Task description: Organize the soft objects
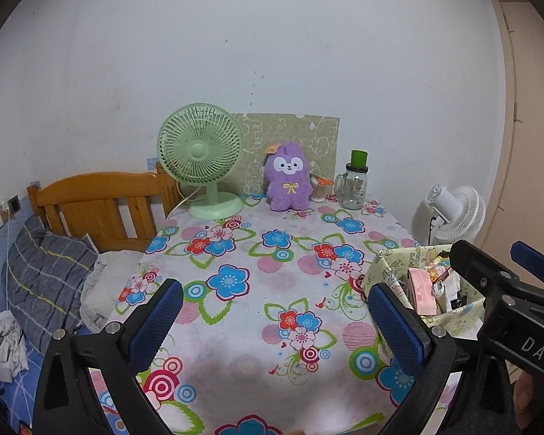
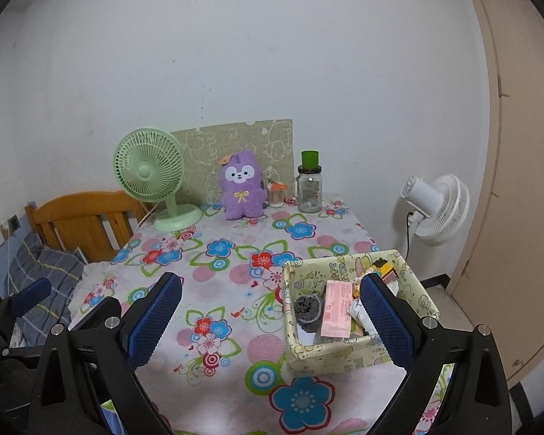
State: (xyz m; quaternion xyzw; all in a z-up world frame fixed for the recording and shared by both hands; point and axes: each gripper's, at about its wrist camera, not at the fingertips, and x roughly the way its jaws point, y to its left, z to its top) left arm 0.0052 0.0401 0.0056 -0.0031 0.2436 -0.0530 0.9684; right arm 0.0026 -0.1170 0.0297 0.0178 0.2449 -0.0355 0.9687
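The left gripper (image 1: 275, 311) was held low over the near part of the flowered tablecloth (image 1: 257, 264), its blue-padded jaws spread wide with nothing between them. The right gripper (image 2: 272, 311) was held just beside it, to the right, jaws likewise spread wide and empty; its right finger (image 2: 388, 322) was seen in front of the cartoon-printed storage box (image 2: 308, 351), though whether it touched the box could not be told.

The box was set on the tablecloth at the near right of the table, well apart from the plush. Inside it were seen a pink packet (image 2: 337, 308), a dark grey bundle (image 2: 308, 310) that was perhaps fabric, and some wrapped items too small to name.

Farther back, the purple plush toy (image 1: 289, 181) was seated upright at the far edge of the table, facing the cameras, with a patterned green board (image 1: 319, 137) propped against the wall behind it. Just to the left of the plush a green desk fan (image 1: 201, 159) was stood; just to its right a small cup with an orange item (image 1: 319, 188) was placed, and beyond that a glass mug-jar with a green lid (image 1: 353, 181).

Off the table, left of the plush, a wooden headboard (image 1: 101, 206) and a plaid pillow (image 1: 43, 272) were visible; right of it, a white fan (image 2: 435, 210) was stood by a door (image 2: 518, 181).
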